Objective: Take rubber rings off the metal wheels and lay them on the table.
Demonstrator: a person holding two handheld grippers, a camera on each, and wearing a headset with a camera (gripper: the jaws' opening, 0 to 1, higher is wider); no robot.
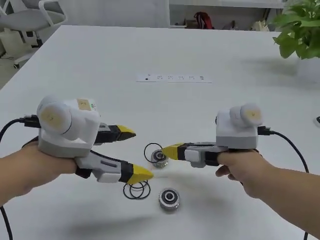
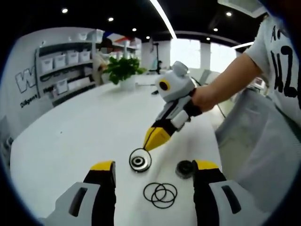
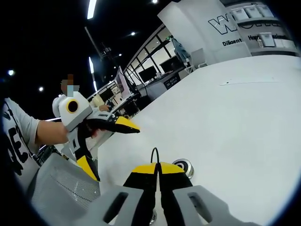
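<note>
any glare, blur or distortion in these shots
head view: soft even light, faint shadows on the table; left gripper view: fisheye bends the shelves, loose rings sharp; right gripper view: table glares white, rubber ring in the shut right gripper thin but clear

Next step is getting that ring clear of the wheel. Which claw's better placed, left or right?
Right. The right claw is shut on a thin black ring looping up from its tips, right beside the wheel. The left claw is open, holding nothing, near the rings already on the table.
</note>
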